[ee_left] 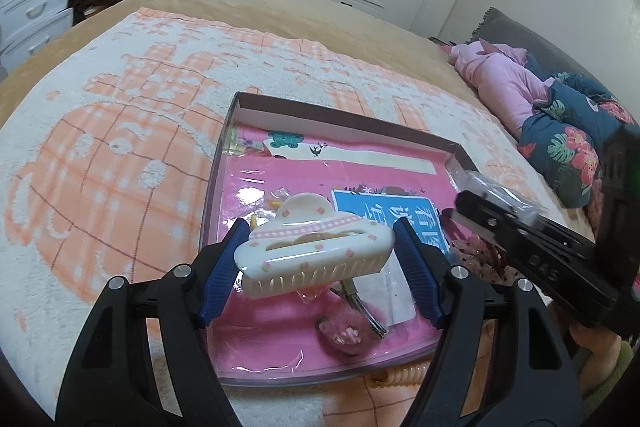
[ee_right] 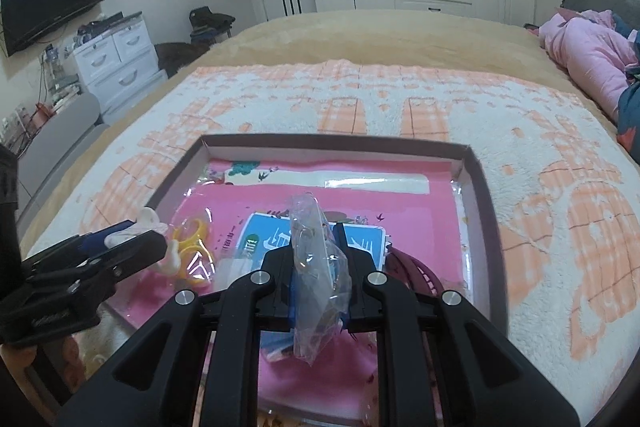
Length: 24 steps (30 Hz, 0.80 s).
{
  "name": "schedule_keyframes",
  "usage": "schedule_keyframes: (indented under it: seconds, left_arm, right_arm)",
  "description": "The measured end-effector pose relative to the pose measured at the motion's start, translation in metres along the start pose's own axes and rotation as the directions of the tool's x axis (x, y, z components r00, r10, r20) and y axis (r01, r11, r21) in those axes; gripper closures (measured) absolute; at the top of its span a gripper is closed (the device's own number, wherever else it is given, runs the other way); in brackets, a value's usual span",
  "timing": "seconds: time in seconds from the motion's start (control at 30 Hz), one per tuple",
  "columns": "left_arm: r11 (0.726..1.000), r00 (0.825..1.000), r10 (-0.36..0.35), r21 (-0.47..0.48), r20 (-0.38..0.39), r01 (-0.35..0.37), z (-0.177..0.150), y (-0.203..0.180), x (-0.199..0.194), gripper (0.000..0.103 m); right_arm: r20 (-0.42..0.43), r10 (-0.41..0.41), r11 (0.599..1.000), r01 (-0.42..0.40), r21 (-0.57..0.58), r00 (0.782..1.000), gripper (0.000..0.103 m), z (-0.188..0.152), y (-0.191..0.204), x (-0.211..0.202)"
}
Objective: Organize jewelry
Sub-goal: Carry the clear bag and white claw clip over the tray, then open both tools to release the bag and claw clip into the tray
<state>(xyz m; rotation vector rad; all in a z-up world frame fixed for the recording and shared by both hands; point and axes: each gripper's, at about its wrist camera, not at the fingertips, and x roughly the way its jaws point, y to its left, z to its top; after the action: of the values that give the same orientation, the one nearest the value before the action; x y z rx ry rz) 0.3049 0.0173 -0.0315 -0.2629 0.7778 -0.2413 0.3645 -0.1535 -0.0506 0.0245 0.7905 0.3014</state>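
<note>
Cream plastic hair claw (ee_left: 314, 251), held crosswise between the pads of the left tool (ee_left: 320, 259), long axis running pad to pad, teeth down, directly above the near part of the box (ee_left: 344, 117). Right tool (ee_right: 318, 281), pinched narrow on a clear bag (ee_right: 316, 267), hangs just beside it.

Hair claw (ee_left: 316, 251): glossy cream plastic, smooth. Small bag (ee_right: 318, 283): clear, crinkled plastic film. Tray (ee_right: 476, 179): matt cardboard walls, floor under shiny film. Blanket (ee_left: 120, 131): rough, fluffy cloth. Left tongs (ee_left: 320, 267): matt black plastic, ribbed blue pads, metal rivets.
</note>
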Motion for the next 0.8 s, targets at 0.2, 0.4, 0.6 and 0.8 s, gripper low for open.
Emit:
schedule_keyframes:
  seconds: [0.2, 0.4, 0.6, 0.8]
  left_arm:
    - [1.000, 1.000, 0.003, 0.003, -0.016, -0.003, -0.003, 0.002, 0.005, 0.039]
    - [1.000, 1.000, 0.004, -0.004, -0.023, -0.004, -0.006, 0.005, 0.007, 0.039]
    - [1.000, 1.000, 0.013, 0.002, -0.026, -0.013, -0.008, 0.003, 0.007, 0.039]
    - [1.000, 0.999, 0.019, 0.008, -0.029, -0.019, -0.009, 0.002, 0.006, 0.039]
  right_arm:
    - [-0.038, -0.021, 1.000, 0.022, 0.010, 0.999, 0.088, -0.003, -0.005, 0.021]
    - [-0.050, -0.021, 0.999, 0.023, 0.030, 0.999, 0.087, -0.009, -0.007, 0.027]
    - [-0.037, -0.020, 0.998, 0.022, 0.051, 0.999, 0.083, -0.013, -0.013, 0.021]
    - [-0.007, -0.007, 0.998, 0.007, 0.061, 1.000, 0.071, -0.016, -0.016, 0.005]
